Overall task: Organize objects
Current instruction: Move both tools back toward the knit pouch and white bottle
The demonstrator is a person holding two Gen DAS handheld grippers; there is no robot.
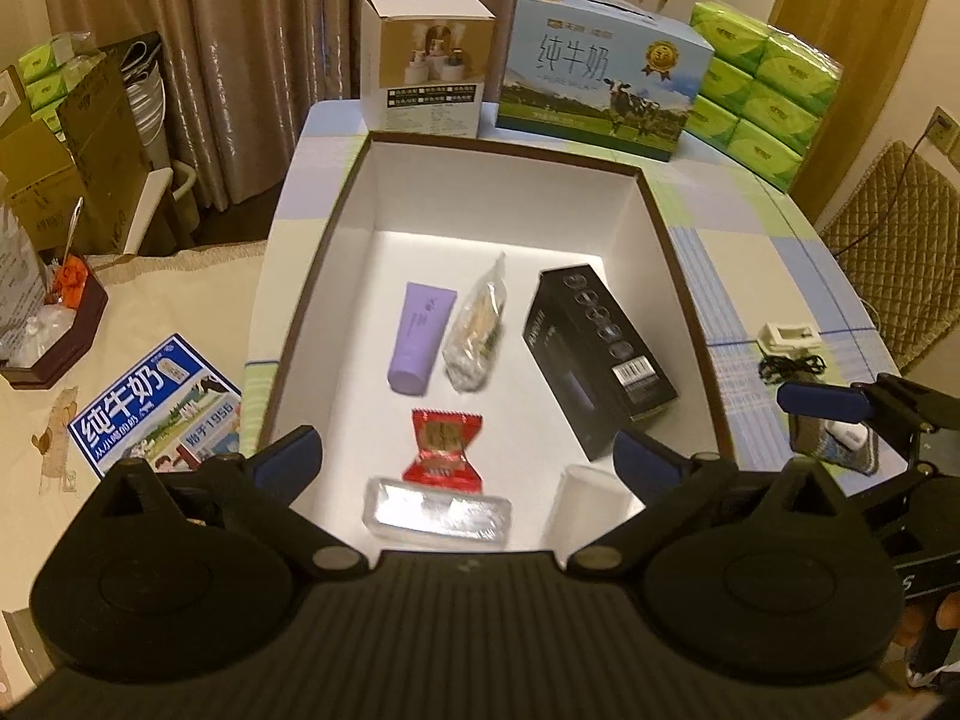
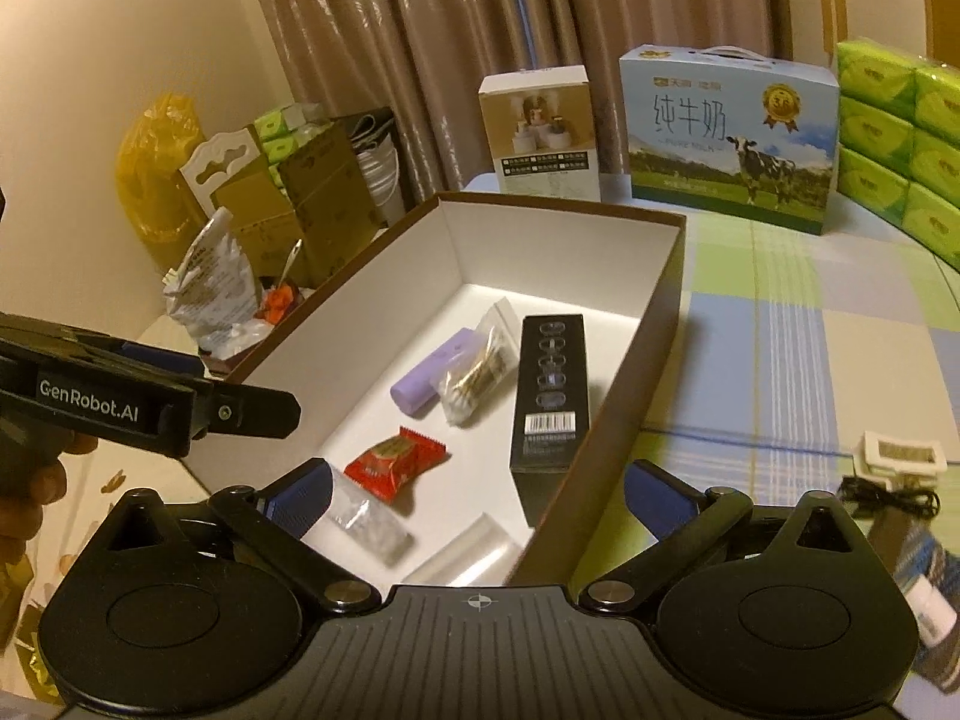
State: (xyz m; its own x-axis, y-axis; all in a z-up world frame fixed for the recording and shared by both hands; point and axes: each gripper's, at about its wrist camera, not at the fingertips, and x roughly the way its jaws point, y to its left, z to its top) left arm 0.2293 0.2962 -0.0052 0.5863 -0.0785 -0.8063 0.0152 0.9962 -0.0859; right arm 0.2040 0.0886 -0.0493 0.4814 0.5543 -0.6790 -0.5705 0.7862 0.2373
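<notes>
An open brown box with a white inside (image 1: 660, 222) (image 2: 660, 300) stands on the table. In it lie a purple tube (image 1: 417, 333) (image 2: 429, 378), a clear bag of cotton swabs (image 1: 477, 327) (image 2: 477, 369), a black carton (image 1: 594, 354) (image 2: 549, 390), a red snack packet (image 1: 444, 447) (image 2: 393, 462), a clear wrapped block (image 1: 438, 516) (image 2: 372, 531) and a clear plastic cup (image 1: 585, 507) (image 2: 462, 561). My left gripper (image 1: 468, 459) is open and empty above the box's near end. My right gripper (image 2: 477, 495) is open and empty over the box's near right corner.
At the table's far edge stand a white product box (image 1: 429, 66), a blue milk carton (image 1: 606, 69) and green tissue packs (image 1: 762, 90). Right of the box lie a white clip (image 2: 903, 456), a black cable (image 2: 888, 495) and a striped pouch (image 1: 834, 441). A milk leaflet (image 1: 156, 408) lies left.
</notes>
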